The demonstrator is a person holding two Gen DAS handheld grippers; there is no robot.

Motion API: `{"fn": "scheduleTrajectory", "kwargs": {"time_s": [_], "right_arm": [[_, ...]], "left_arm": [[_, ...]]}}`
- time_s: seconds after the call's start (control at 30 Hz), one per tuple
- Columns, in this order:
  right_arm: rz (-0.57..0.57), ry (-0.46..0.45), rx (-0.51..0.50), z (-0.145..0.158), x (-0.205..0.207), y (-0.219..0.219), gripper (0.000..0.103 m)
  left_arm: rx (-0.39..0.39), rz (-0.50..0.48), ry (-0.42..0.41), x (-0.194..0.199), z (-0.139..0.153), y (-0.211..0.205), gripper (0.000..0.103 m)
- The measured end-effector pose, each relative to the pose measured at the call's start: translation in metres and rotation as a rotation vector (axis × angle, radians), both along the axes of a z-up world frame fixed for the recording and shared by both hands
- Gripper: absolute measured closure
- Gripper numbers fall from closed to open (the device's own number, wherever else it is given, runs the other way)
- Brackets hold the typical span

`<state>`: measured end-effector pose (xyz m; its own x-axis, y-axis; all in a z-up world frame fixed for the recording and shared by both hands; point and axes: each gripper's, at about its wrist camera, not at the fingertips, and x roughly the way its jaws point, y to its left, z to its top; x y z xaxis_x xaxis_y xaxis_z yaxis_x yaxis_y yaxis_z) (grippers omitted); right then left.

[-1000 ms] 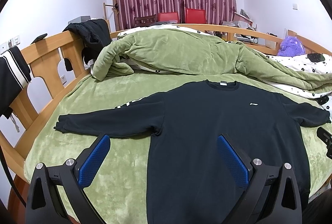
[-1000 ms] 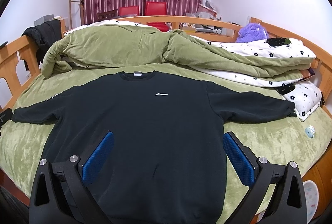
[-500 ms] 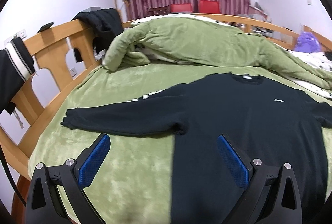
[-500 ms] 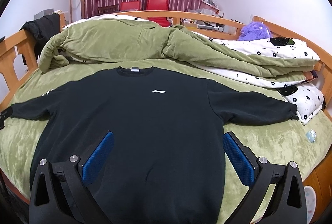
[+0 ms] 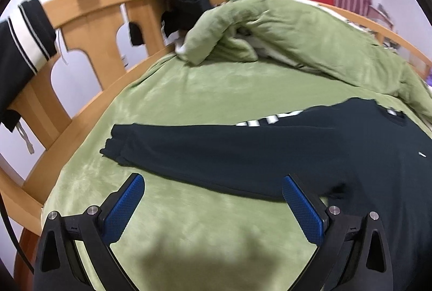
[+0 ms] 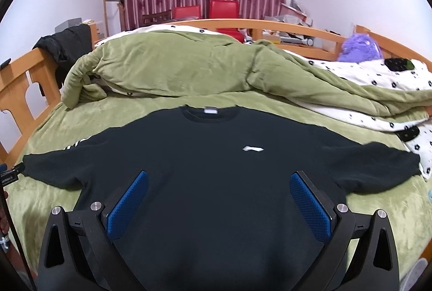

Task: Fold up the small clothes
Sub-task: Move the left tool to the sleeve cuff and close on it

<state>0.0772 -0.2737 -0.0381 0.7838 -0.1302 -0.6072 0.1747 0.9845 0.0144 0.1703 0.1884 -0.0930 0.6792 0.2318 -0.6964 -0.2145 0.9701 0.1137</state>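
On the green bed (image 6: pixel 378 212), black sweatshirt (image 6: pixel 216 183) lay flat, sleeves spread, no fold made. Left gripper (image 5: pixel 213 193) and right gripper (image 6: pixel 218 189) both gaped wide, empty.

1. Your black sweatshirt (image 6: pixel 216 183) is matt knit cloth, lying on a plush, velvety green bed cover (image 5: pixel 189 102).
2. Both the left gripper (image 5: pixel 213 206) and the right gripper (image 6: pixel 218 203) show blue, dimpled rubbery pads (image 6: pixel 127 207) on matt black plastic, with bright metal screws.
3. At the bed's left edge, your frame (image 5: pixel 89 29) is smooth, varnished wood.
4. The quilt (image 6: pixel 175 69) looks like soft fleece.
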Motion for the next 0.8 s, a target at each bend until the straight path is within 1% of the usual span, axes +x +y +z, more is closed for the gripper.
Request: {"fn": "scheduleTrajectory", "kwargs": {"time_s": [0.13,0.23,0.3,0.43,0.57,0.67,0.73,0.8], "right_arm": [[0.028,0.019,-0.029,-0.012,0.026,0.024,0.001],[0.045,0.029,-0.028,-0.022,0.043,0.039,0.001],[0.056,0.03,-0.017,-0.029,0.054,0.049,0.003],[0.075,0.038,0.01,-0.04,0.068,0.062,0.007],[0.09,0.049,0.001,-0.048,0.077,0.075,0.008],[0.096,0.055,-0.014,-0.053,0.082,0.082,0.008],[0.099,0.059,-0.016,-0.056,0.085,0.086,0.008],[0.099,0.061,-0.021,-0.058,0.086,0.089,0.008]], "left_arm": [[-0.007,0.047,0.029,0.017,-0.024,0.031,0.001],[-0.032,0.071,0.073,0.032,-0.045,0.055,0.004],[-0.045,0.089,0.088,0.041,-0.057,0.07,0.007],[-0.064,0.111,0.096,0.054,-0.074,0.095,0.008],[-0.111,0.134,0.096,0.064,-0.089,0.116,0.01],[-0.153,0.143,0.111,0.073,-0.101,0.127,0.015],[-0.168,0.146,0.126,0.081,-0.11,0.133,0.019],[-0.179,0.142,0.13,0.086,-0.117,0.135,0.02]]}}
